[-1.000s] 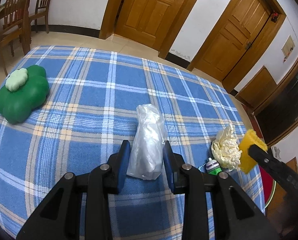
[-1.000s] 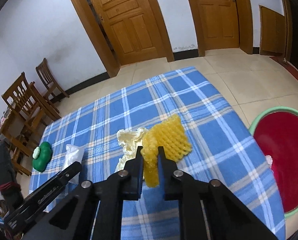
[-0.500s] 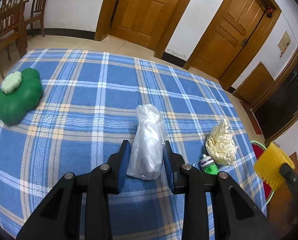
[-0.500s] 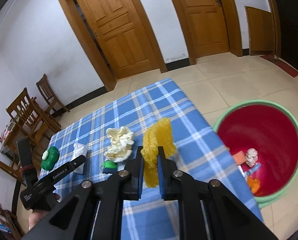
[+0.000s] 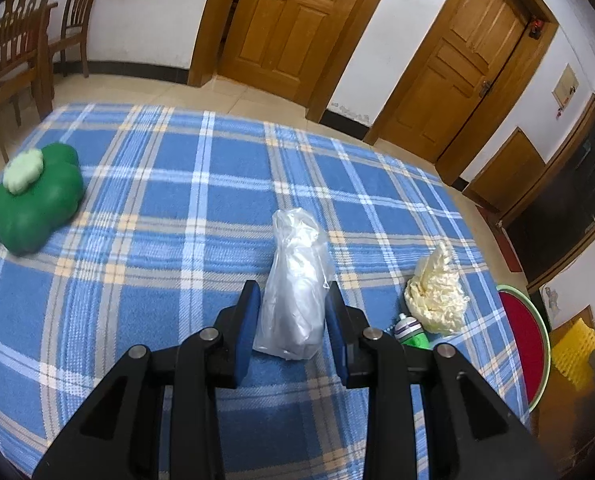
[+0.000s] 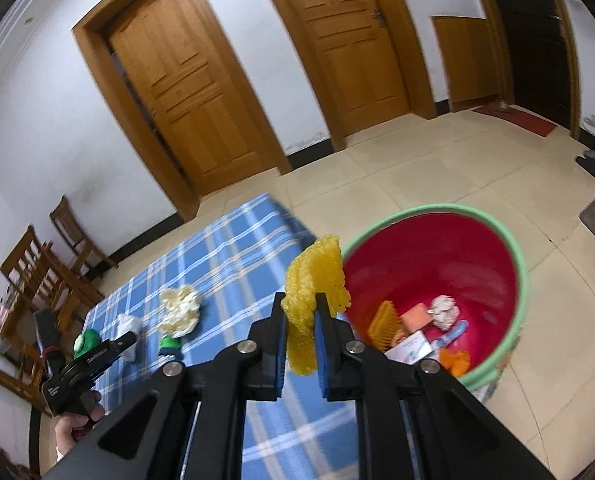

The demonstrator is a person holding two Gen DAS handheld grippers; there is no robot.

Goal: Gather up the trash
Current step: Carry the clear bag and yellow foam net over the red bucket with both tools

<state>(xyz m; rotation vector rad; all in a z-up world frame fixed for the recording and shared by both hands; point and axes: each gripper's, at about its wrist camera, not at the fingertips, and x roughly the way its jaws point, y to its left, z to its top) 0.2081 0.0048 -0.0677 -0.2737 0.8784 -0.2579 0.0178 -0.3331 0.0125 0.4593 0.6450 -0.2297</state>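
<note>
trash in red bin point(image 6: 493, 240) (right view only); right gripper point(image 6: 300, 334) pinches yellow mesh point(image 6: 313, 284).

Black two-finger grippers point(image 5: 292, 322): two were seen.
Yellow foam nets point(image 6: 311, 284): one.
Clear crumpled plastic bags point(image 5: 295, 288): one.
Cream crumpled paper wads point(image 5: 435, 294): one.
Green clover-shaped cushions point(image 5: 33, 200): one.
Red green-rimmed bins point(image 6: 523, 276): one.
Wooden panel doors point(image 5: 293, 24): two.

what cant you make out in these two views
- Left wrist: whether the left gripper already pinches the plastic bag; contact is unclear.
- Left wrist: small green bottle, partly behind a finger.
- Right wrist: items in the red bin, too small and blurred to identify.
</note>
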